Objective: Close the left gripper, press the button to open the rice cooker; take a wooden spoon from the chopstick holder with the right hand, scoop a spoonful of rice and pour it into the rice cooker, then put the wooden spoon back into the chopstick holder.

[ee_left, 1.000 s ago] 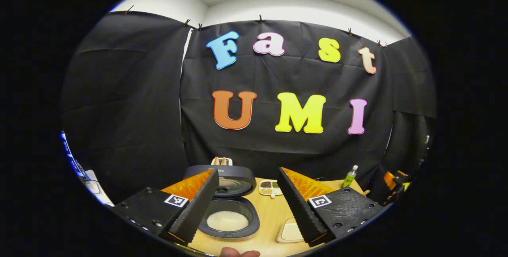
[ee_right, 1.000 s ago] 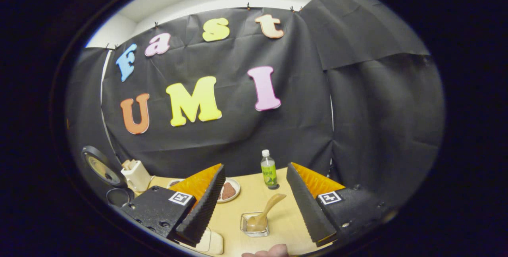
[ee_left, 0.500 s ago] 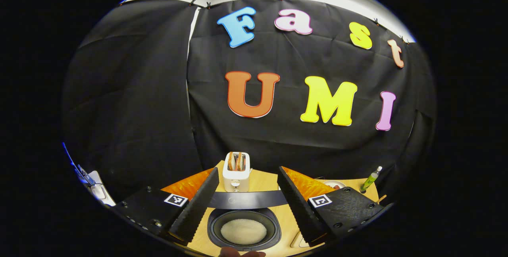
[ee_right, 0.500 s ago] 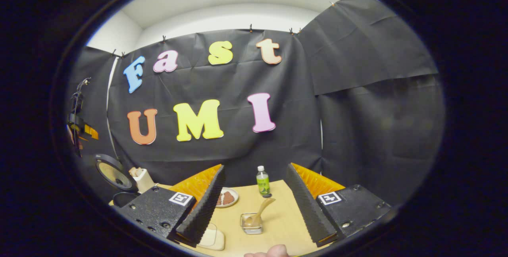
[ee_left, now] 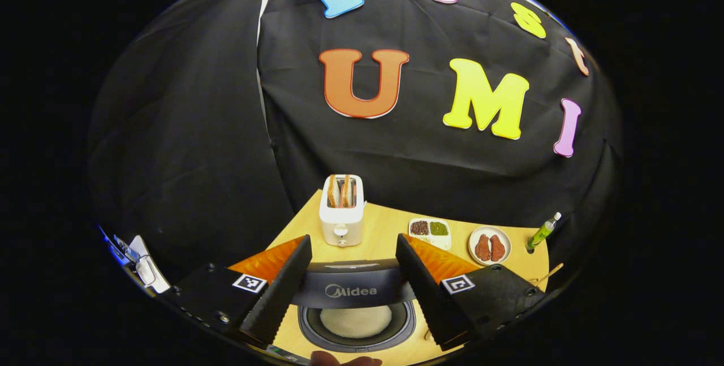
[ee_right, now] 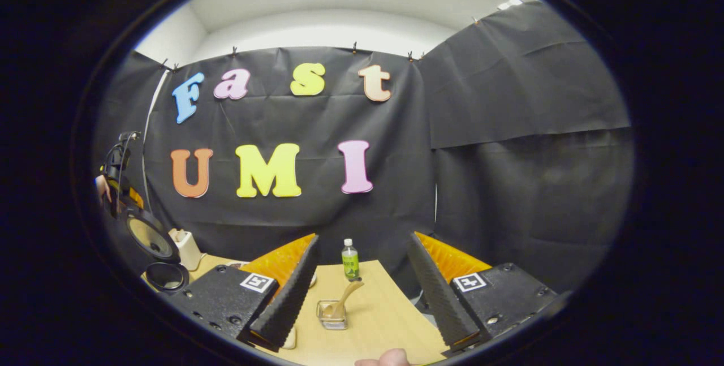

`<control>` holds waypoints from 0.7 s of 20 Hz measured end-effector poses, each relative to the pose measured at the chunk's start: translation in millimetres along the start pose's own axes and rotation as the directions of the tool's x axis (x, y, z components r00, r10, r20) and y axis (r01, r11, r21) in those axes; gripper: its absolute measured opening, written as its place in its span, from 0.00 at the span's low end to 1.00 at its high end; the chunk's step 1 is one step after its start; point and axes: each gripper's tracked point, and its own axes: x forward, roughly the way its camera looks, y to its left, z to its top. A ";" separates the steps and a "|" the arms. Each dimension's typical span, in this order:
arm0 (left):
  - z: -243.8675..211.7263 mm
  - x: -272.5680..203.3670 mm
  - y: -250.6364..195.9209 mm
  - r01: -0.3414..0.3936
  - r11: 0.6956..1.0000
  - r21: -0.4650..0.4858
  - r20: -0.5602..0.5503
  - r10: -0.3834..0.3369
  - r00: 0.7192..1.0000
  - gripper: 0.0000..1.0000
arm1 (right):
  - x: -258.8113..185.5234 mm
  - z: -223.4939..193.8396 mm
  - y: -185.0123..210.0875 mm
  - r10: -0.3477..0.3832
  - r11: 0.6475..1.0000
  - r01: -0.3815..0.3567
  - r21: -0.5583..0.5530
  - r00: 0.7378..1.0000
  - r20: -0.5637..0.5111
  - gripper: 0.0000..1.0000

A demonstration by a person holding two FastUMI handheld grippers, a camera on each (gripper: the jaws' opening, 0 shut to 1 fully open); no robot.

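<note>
In the left gripper view my left gripper (ee_left: 353, 241) is open above the black rice cooker (ee_left: 350, 291). The cooker's lid stands up, and white rice (ee_left: 356, 321) lies in the pot between my fingers. In the right gripper view my right gripper (ee_right: 363, 239) is open and holds nothing. A small glass chopstick holder (ee_right: 332, 316) stands on the wooden table (ee_right: 384, 321) ahead of it, with the wooden spoon (ee_right: 346, 296) leaning inside. The open cooker (ee_right: 153, 239) shows at far left there, with the left gripper (ee_right: 116, 176) and a hand above it.
A white toaster (ee_left: 341, 213) with bread stands behind the cooker. To the right are a two-part sauce dish (ee_left: 430, 228), a plate of meat (ee_left: 490, 247) and a green bottle (ee_left: 542, 231). A cream dish (ee_right: 289, 339) peeks out beside my right gripper's finger.
My left gripper has moved forward over the cooker and tilted down, bringing the toaster and dishes into view. My right gripper has drawn back from the spoon holder. Both stayed open.
</note>
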 end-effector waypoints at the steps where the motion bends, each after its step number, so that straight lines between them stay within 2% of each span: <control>1: -3.8 -1.8 -1.1 0.001 1.000 -0.003 -0.008 -0.001 1.000 0.97 | -0.1 1.8 4.2 0.009 1.000 -0.009 0.003 1.000 0.003 1.00; 5: -26.0 -19.7 -4.5 0.023 1.000 -0.020 -0.036 -0.024 0.999 0.98 | 2.8 4.5 34.0 0.083 0.996 -0.083 0.018 0.997 0.011 1.00; 9: -75.3 -37.7 -11.0 0.047 0.997 -0.068 -0.116 -0.055 0.992 0.97 | 7.2 1.4 60.2 0.157 0.987 -0.157 0.037 0.988 0.006 1.00; 10: -91.9 -41.6 -11.6 0.046 0.996 -0.072 -0.138 -0.056 0.989 1.00 | 8.9 1.3 66.0 0.172 0.984 -0.172 0.041 0.985 0.008 1.00; 11: -105.5 -44.4 -12.9 0.047 0.996 -0.075 -0.149 -0.058 0.987 0.97 | 11.5 -1.1 70.2 0.185 0.982 -0.185 0.045 0.983 0.005 0.99; 14: -142.3 -49.9 -15.0 0.042 0.995 -0.090 -0.199 -0.059 0.978 0.98 | 16.0 -8.0 87.5 0.234 0.971 -0.232 0.064 0.972 -0.017 1.00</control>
